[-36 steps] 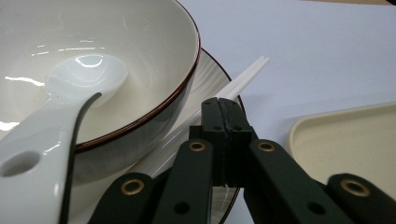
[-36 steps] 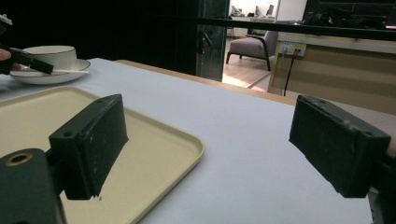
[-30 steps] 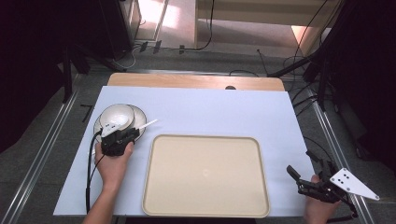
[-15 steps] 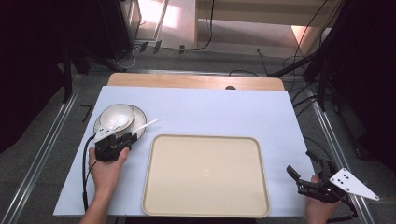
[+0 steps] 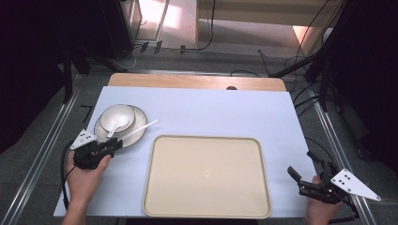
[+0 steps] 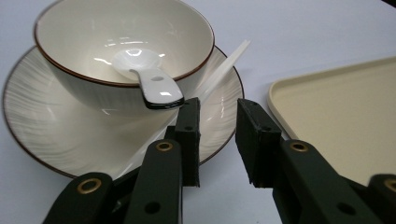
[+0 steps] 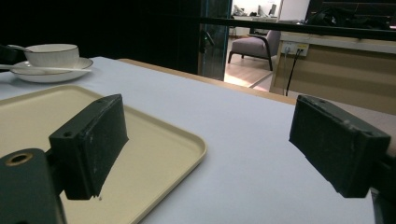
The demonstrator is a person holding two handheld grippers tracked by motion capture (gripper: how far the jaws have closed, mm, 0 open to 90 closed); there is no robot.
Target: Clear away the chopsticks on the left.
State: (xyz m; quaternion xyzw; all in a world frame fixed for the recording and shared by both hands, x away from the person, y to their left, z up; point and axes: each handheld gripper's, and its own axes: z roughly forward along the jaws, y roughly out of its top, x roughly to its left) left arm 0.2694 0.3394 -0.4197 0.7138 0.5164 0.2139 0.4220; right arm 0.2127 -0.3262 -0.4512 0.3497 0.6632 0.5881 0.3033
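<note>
— On the left side of the table, what sits there?

— 1 white bowl (image 5: 117, 117) with a dark rim, standing on a matching plate (image 5: 101, 130). 1 white ceramic spoon (image 6: 140, 72) lies inside the bowl, its handle poking over the near rim. 1 thin white stick (image 5: 141, 129), perhaps plastic cutlery, rests across the plate's right edge and points toward the far right.

— And the left gripper (image 5: 109, 146)?

— It hovers just near of the plate, held in the person's left hand (image 5: 87, 176). In the left gripper view its 2 black jaws stand a narrow gap apart with nothing between them; the left jaw's tip is over the plate's near rim, just below the spoon handle. I cannot tell whether it touches the plate.

— What lies beside the plate?

— 1 beige tray (image 5: 206, 176), rectangular with rounded corners, bare inside, just to the right of the plate and toward the near edge. All of it rests on a pale blue sheet (image 5: 225, 110) over a wooden table (image 5: 187, 80).

— The right gripper (image 5: 305, 176)?

— At the near right corner, past the tray's right edge, well apart from the bowl. Its jaws are spread wide and hold nothing; in the right gripper view the tray's corner lies under the left jaw.

— Beyond the table?

— Cables (image 5: 197, 47) trail across a grey floor at the far side.
</note>
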